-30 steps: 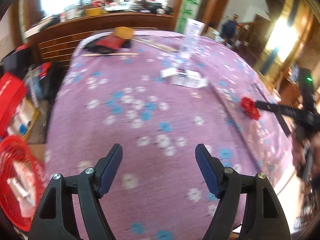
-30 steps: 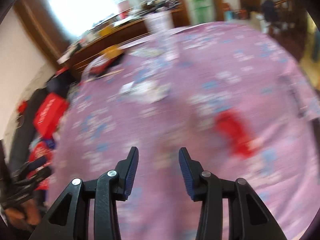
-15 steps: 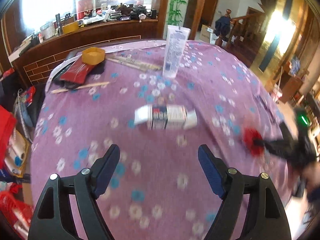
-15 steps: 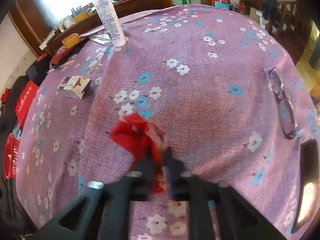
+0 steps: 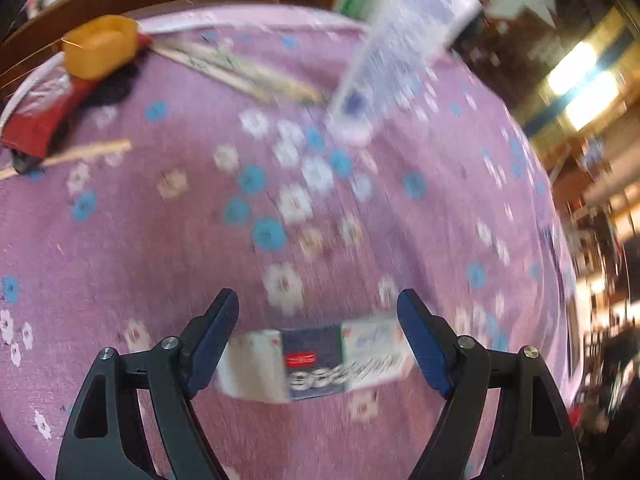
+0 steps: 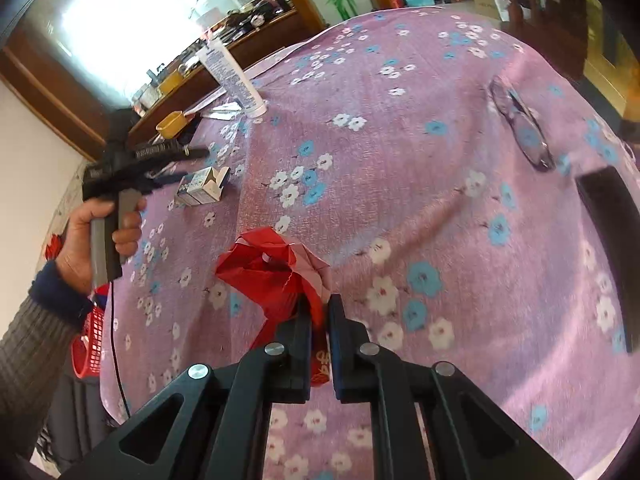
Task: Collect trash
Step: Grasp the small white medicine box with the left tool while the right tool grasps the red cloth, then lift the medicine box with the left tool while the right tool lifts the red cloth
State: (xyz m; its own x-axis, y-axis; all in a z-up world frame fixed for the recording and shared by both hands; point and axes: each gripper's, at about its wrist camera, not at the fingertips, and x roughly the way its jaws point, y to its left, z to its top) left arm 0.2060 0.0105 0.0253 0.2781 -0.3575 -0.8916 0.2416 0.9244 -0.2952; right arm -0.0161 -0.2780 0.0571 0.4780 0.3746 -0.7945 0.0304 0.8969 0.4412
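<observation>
My left gripper (image 5: 318, 336) is open, its jaws on either side of a small white and blue carton (image 5: 316, 360) lying on the purple flowered tablecloth (image 5: 160, 240). In the right wrist view the same carton (image 6: 202, 187) lies under the left gripper (image 6: 188, 168), which a hand holds. My right gripper (image 6: 320, 312) is shut on a crumpled red wrapper (image 6: 272, 272) just above the cloth (image 6: 440, 200).
A white tube (image 5: 396, 52) stands at the far side, also in the right wrist view (image 6: 232, 78). An orange dish (image 5: 100, 46), a red packet (image 5: 44, 116) and chopsticks (image 5: 240, 68) lie far left. Glasses (image 6: 520, 128) and a dark phone (image 6: 612, 232) lie right. A red basket (image 6: 90, 336) hangs off the left edge.
My left gripper moved forward until the carton sits between its open jaws. My right gripper stays shut on the red wrapper and has lifted slightly.
</observation>
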